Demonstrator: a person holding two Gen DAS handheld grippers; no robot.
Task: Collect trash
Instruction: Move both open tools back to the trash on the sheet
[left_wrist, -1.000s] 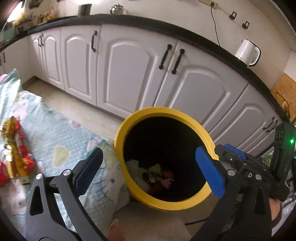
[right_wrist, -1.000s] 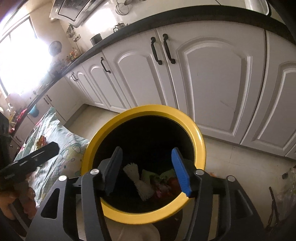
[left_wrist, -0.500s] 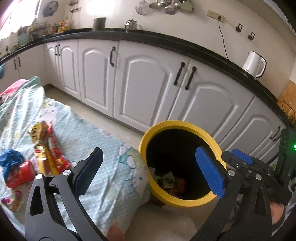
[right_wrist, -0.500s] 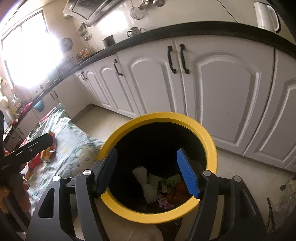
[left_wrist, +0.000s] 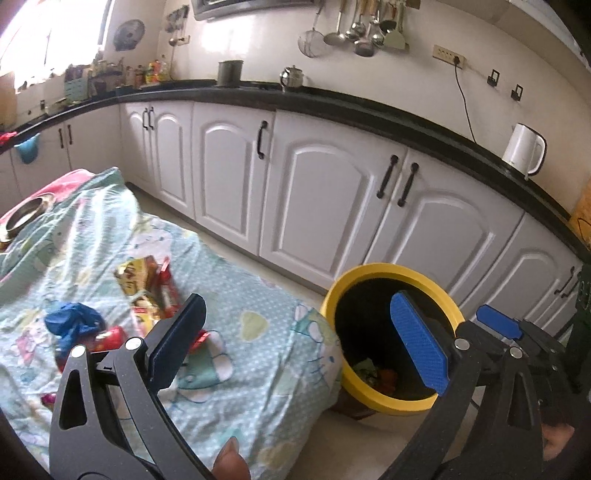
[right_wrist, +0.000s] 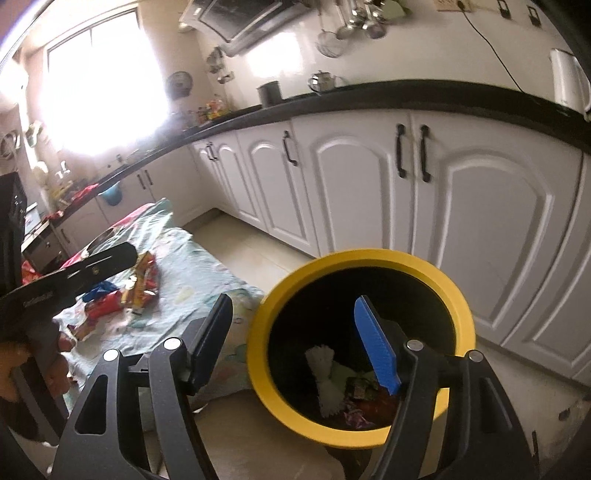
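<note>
the left gripper (left_wrist: 297, 343) has its jaws spread wide with nothing between them, one dark flat pad over the cloth and one ribbed blue pad over the bin's mouth. the right gripper (right_wrist: 299, 343) is also parted and empty, its pads touching nothing, held above the near rim of the bin (right_wrist: 364, 258). the bin is round, with a thick smooth yellow rim and a black inside, and stands on the pale tiled floor just beside the cloth's edge; a white bundle, green scraps and red and purple bits lie at its bottom. the trash still out is a loose heap of crinkled red and yellow wrappers (left_wrist: 147, 288) and a crumpled blue bag (left_wrist: 74, 323), lying on a soft mint cloth (left_wrist: 258, 350) printed with cartoon figures and dots.
</note>
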